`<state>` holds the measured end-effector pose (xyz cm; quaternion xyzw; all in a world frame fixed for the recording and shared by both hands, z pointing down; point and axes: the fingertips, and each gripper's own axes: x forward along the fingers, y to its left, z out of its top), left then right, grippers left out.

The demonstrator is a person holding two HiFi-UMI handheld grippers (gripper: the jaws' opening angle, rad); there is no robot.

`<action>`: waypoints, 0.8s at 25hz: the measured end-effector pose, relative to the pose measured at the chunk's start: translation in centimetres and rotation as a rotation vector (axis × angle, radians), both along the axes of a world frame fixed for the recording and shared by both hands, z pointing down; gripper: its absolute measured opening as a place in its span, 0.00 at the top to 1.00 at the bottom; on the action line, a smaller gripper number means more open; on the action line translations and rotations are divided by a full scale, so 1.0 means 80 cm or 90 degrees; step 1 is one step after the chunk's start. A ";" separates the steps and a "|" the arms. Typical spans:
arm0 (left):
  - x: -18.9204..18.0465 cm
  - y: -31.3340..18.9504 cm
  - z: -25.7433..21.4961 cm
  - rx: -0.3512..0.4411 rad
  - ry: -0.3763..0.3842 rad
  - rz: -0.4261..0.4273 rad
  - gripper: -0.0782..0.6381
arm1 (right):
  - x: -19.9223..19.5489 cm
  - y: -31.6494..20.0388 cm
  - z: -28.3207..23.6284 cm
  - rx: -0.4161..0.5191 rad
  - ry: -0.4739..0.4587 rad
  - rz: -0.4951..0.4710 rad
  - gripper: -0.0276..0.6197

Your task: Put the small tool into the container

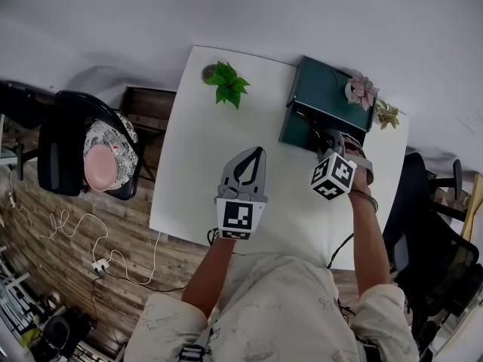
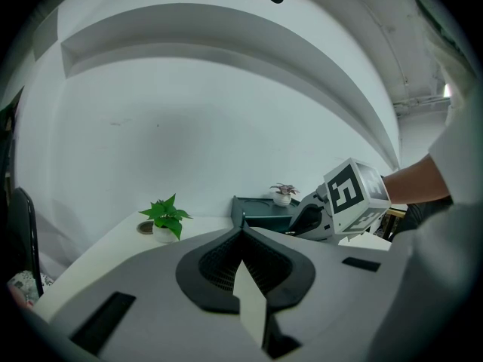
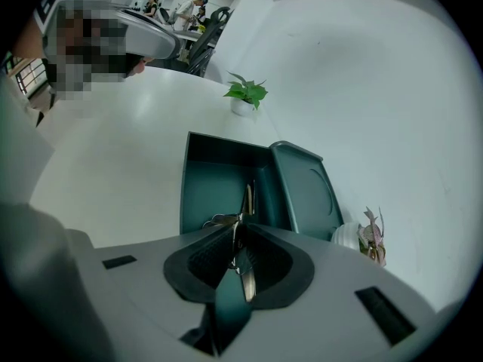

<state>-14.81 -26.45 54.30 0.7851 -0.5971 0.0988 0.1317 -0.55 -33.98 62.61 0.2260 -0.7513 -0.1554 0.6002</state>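
The right tongs [image 3: 238,228] hang slackened, jaws slightly apart. The small metal tool [image 3: 248,198] stands between them, its tip reaching into the open teal container [image 3: 204,176], and the pads do not seem to pinch it. The step in hand looks like the release over the box. Next the jaws need to widen until the tool drops clear, then lift out past the opened lid [image 3: 306,191]. The left tongs [image 2: 242,231] are clenched on nothing, idle above the white surface [image 1: 192,179].
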 end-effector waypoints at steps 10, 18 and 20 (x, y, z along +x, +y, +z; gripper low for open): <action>0.006 0.004 0.001 -0.003 -0.011 0.013 0.88 | 0.000 0.000 0.005 -0.033 0.000 0.001 0.83; 0.017 0.009 -0.001 -0.005 -0.018 0.027 0.88 | 0.001 -0.004 0.004 -0.017 0.008 -0.004 0.82; 0.018 0.011 -0.001 -0.005 -0.017 0.026 0.88 | 0.001 -0.004 0.003 -0.017 0.004 -0.005 0.79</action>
